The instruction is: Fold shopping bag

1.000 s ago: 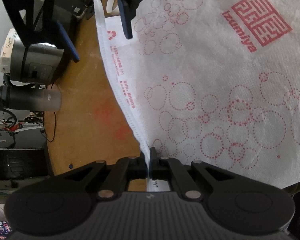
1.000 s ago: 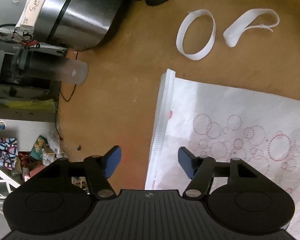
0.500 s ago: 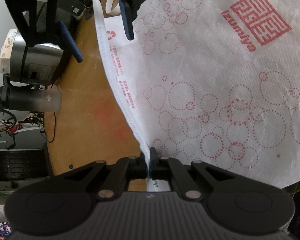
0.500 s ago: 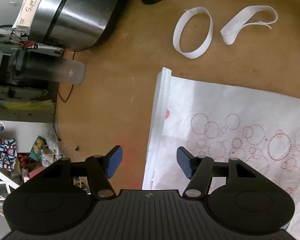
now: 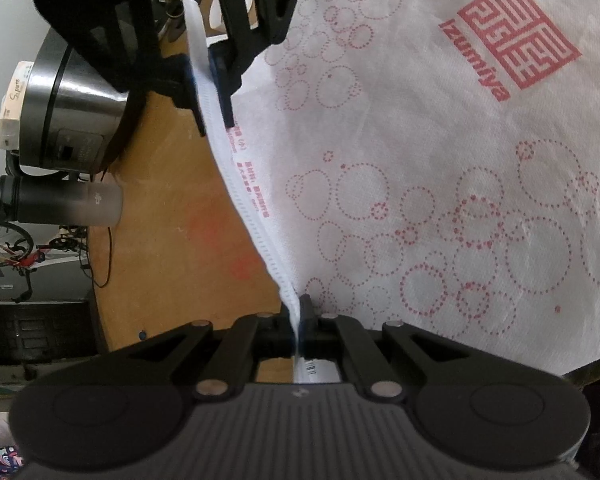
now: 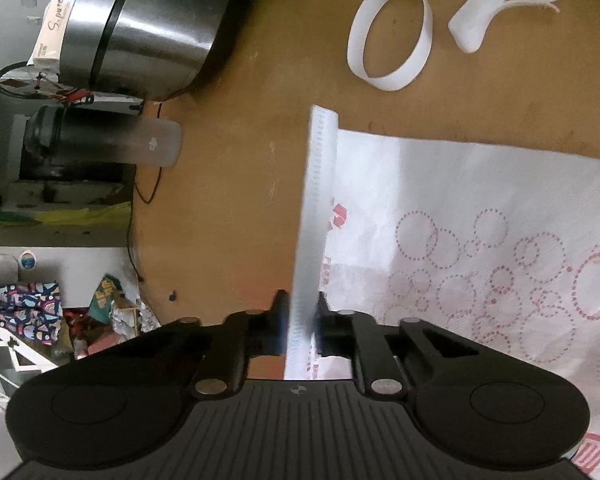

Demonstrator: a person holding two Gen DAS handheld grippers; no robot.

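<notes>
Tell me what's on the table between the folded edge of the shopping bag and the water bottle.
Nothing: in the right wrist view, only bare wooden table separates the shopping bag edge from the water bottle.

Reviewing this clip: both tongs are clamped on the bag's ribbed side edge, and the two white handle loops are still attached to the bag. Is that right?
Not quite. The left tongs and right tongs do both clamp the shopping bag's ribbed edge, but the two handle loops lie loose on the wooden table, apart from the bag. The right wrist view shows this.

One bag (image 5: 420, 168), two loose handle loops (image 6: 390, 36).
</notes>
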